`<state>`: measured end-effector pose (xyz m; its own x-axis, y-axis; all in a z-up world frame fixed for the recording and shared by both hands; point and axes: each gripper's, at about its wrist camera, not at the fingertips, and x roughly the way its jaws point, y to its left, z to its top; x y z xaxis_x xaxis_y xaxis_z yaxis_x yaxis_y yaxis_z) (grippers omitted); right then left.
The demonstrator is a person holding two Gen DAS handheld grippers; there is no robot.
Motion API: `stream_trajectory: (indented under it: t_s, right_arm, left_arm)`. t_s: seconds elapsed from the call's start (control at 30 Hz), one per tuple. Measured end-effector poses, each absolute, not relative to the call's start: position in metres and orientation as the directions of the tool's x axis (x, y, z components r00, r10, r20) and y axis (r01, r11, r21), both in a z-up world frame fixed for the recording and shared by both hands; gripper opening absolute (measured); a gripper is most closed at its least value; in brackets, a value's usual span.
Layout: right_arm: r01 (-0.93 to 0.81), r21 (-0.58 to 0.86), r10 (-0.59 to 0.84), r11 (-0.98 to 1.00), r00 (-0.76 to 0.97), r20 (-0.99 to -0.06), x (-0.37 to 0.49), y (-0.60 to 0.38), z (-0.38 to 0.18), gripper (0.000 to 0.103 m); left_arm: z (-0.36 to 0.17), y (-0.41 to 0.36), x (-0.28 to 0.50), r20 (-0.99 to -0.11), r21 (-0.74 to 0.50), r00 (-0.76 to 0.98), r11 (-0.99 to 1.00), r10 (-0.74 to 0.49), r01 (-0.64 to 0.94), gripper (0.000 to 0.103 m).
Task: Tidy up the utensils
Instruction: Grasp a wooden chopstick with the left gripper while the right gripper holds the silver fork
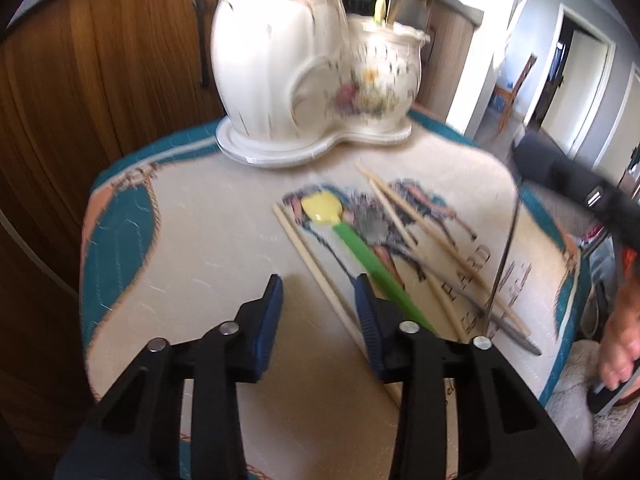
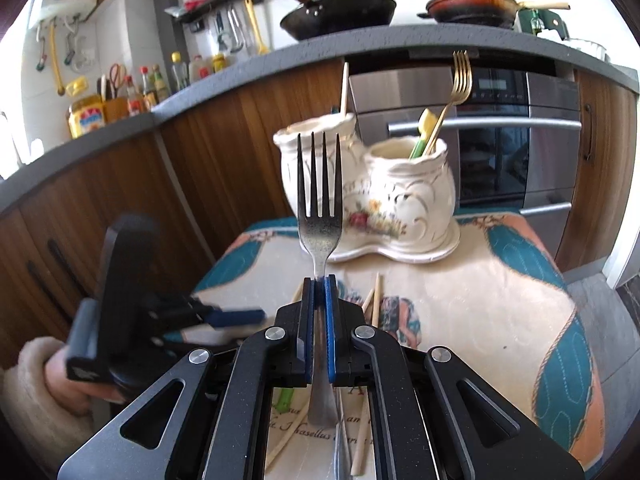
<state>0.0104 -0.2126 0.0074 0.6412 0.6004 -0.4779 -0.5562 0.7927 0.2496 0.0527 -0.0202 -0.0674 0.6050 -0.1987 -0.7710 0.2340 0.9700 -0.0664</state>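
Note:
My right gripper [image 2: 319, 280] is shut on a silver fork [image 2: 320, 216], held upright with its tines up, in front of a white floral two-pot holder [image 2: 404, 196]. The smaller pot holds a gold fork [image 2: 460, 80] and a yellow-green spoon [image 2: 424, 132]; a chopstick [image 2: 344, 88] stands in the larger pot. My left gripper [image 1: 318, 284] hovers over the cloth with its jaws partly apart and nothing pressed between the pads. A chopstick [image 1: 320, 272] lies on the cloth under it. Just right of it lie a green-handled spoon [image 1: 360, 252] with a yellow bowl and several more chopsticks [image 1: 404, 208].
The patterned cloth [image 1: 180, 240] covers a small table in front of wooden cabinets [image 2: 120, 208] and an oven [image 2: 500, 152]. A silver utensil [image 1: 516, 336] lies near the cloth's right edge. A hand in a fleecy sleeve [image 2: 36, 384] holds the left gripper [image 2: 236, 320].

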Motion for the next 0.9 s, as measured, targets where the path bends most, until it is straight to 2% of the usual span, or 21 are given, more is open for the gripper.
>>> stream_trajectory:
  t_s: [0.03,0.07,0.1,0.3,0.5,0.77,0.9]
  right_arm:
    - [-0.556,0.251,0.601,0.793,0.646,-0.471,0.011,-0.216,0.009,0.006]
    - [-0.555,0.254,0.604,0.792,0.650,-0.462,0.011,-0.218,0.011,0.006]
    - [-0.554,0.257,0.605,0.792,0.654,-0.454,0.010,-0.218,0.013,0.006]
    - [-0.552,0.236,0.594,0.800,0.675,-0.438,0.002,-0.232,0.028,0.006]
    - [-0.513,0.222,0.546,0.829,0.656,-0.521,0.011,-0.254,0.035,0.006]
    - [-0.420,0.215,0.443,0.882,0.582,-0.682,0.052,-0.250,-0.018,0.006]
    - [-0.407,0.189,0.407,0.894,0.557,-0.723,0.060,-0.243,-0.034,0.005]
  left_arm:
    - [-0.067,-0.022,0.053,-0.772,-0.060,0.604,0.970,-0.195,0.236,0.033]
    - [-0.068,-0.023,0.052,-0.774,-0.051,0.606,0.972,-0.185,0.231,0.026]
    - [-0.068,-0.022,0.052,-0.775,-0.043,0.607,0.973,-0.175,0.225,0.013]
    - [-0.067,-0.016,0.050,-0.786,0.000,0.599,0.968,-0.156,0.252,0.006]
    - [-0.058,-0.003,0.040,-0.790,0.036,0.600,0.966,-0.130,0.256,0.005]
    - [-0.060,-0.002,0.037,-0.800,0.052,0.588,0.963,-0.118,0.264,0.005]
    - [-0.063,-0.002,0.041,-0.801,0.054,0.588,0.965,-0.112,0.257,0.005]
